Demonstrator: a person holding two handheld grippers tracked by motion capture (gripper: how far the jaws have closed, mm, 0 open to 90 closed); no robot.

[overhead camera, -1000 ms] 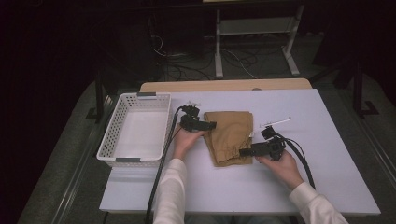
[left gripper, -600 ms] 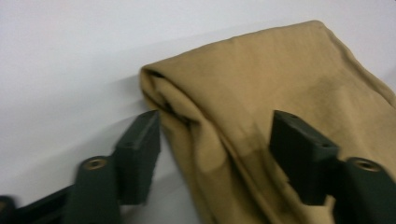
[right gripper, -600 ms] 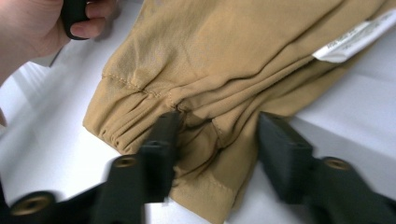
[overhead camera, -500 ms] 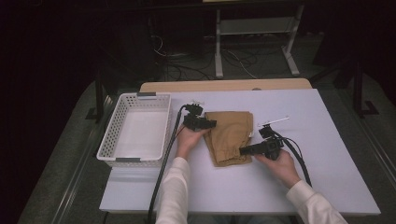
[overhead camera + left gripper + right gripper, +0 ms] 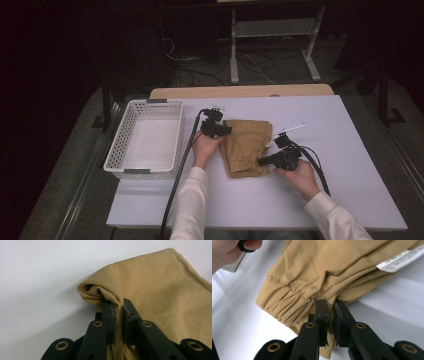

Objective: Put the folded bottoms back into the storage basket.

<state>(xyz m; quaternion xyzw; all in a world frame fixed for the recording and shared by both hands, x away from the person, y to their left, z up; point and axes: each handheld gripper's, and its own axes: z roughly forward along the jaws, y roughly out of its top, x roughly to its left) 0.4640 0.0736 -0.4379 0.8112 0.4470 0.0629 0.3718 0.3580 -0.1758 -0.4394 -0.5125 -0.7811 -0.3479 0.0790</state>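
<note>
**Both grippers pinched on the tan garment**

White tabletop [image 5: 350,165], dark room behind; cables and a metal stand on the floor beyond the far edge. White basket [image 5: 145,137] sits at the left of the tabletop, nothing visible in it.

Folded tan garment [image 5: 247,145] lies flat near the middle, just right of the basket. Elastic gathered hem [image 5: 284,305] and a white label [image 5: 398,261] show in the right gripper view.

Left hand-held gripper [image 5: 216,129] is at the garment's left edge. Its jaws have just been closing; in the left gripper view they clamp a bunched fold of cloth [image 5: 117,302].

Right hand-held gripper [image 5: 270,161] is at the garment's near right edge. Its jaws have just been closing too; they pinch the layered edge beside the hem.

Garment rests on the tabletop.
</note>
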